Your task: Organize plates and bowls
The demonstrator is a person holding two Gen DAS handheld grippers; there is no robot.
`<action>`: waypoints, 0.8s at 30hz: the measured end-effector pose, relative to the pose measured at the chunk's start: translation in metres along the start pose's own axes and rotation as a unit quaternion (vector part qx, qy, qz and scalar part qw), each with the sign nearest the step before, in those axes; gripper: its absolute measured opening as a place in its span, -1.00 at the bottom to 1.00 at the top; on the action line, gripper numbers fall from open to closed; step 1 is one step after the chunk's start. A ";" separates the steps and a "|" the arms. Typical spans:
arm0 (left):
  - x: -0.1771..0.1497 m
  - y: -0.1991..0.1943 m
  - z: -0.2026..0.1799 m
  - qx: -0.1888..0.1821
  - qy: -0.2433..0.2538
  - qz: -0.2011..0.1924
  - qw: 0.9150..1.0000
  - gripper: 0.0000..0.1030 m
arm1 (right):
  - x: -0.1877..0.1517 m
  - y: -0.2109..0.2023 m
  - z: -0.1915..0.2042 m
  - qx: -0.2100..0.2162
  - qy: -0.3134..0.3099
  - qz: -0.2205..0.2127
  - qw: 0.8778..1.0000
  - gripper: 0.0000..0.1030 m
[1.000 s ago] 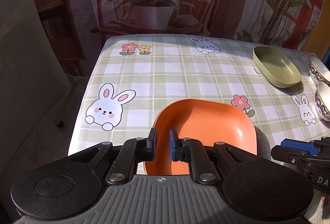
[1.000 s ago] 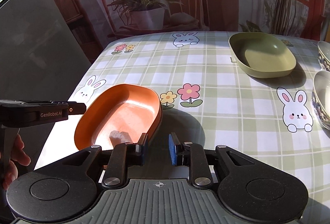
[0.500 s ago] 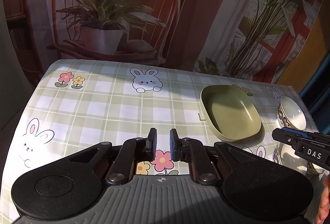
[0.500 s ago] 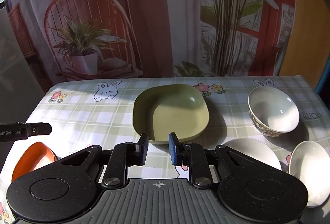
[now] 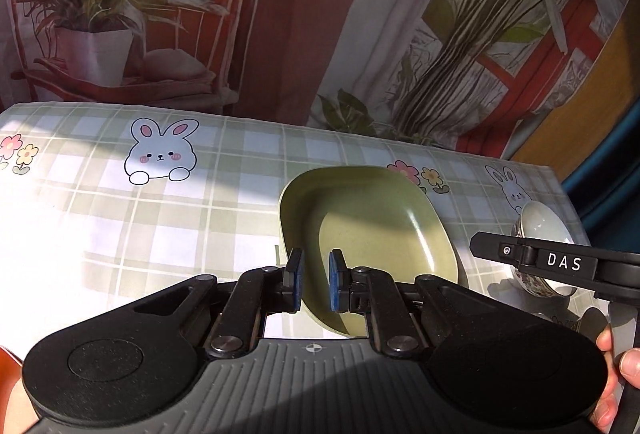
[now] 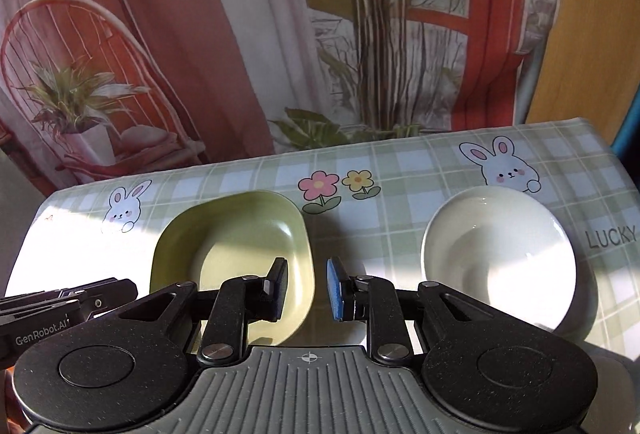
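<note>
L tongs (image 5: pixel 314 280), R tongs (image 6: pixel 306 288) agape – over green plate (image 5: pixel 372 230); nothing held

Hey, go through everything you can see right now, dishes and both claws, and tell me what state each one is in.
Green rounded-square plastic plate: upright on the tablecloth, empty.
White round ceramic bowl: upright, empty.
Patterned ceramic bowl: upright, partly hidden.
Left claw: open, holding nothing.
Right claw: open, holding nothing.

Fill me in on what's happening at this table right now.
A person holds a gripper in each hand over the checked bunny tablecloth. Both the left gripper and the right gripper are open, empty and aimed at the squarish green plastic plate. A round white ceramic bowl sits to its right, untouched.
</note>
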State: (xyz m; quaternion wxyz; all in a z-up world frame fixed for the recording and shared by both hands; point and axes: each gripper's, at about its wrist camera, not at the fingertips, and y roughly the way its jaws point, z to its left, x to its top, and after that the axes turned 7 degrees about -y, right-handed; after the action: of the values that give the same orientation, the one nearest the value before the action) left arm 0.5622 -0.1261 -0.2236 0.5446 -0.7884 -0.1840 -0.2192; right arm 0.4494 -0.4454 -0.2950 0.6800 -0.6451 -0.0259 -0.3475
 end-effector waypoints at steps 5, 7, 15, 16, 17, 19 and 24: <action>0.001 0.018 -0.003 0.006 0.007 0.015 1.000 -0.73 | 0.002 0.018 -0.004 -0.001 0.007 0.028 1.000 -0.59; 0.003 0.025 -0.002 0.005 0.001 0.023 1.000 -0.73 | 0.004 0.022 -0.005 0.001 0.011 0.035 0.999 -0.59; 0.002 0.037 -0.001 0.003 0.003 0.032 0.999 -0.73 | 0.004 0.038 -0.004 0.004 0.017 0.064 0.998 -0.65; 0.001 0.038 -0.001 0.001 0.002 0.033 0.999 -0.73 | 0.004 0.040 -0.005 0.006 0.018 0.069 0.997 -0.68; 0.000 0.038 -0.001 0.000 0.003 0.033 0.999 -0.73 | 0.004 0.041 -0.004 0.008 0.017 0.072 0.997 -0.71; -0.001 0.038 -0.003 0.000 0.010 0.031 0.999 -0.81 | 0.003 0.043 -0.003 0.008 0.013 0.080 0.997 -0.89; -0.003 0.033 -0.004 -0.022 0.010 0.035 0.999 -0.88 | 0.001 0.035 0.007 0.019 -0.002 0.073 0.997 -0.93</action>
State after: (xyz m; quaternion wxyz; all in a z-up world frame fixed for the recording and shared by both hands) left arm 0.5766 -0.1414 -0.2499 0.5361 -0.8039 -0.1460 -0.2124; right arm 0.4705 -0.4425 -0.3238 0.7155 -0.6331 0.0140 -0.2951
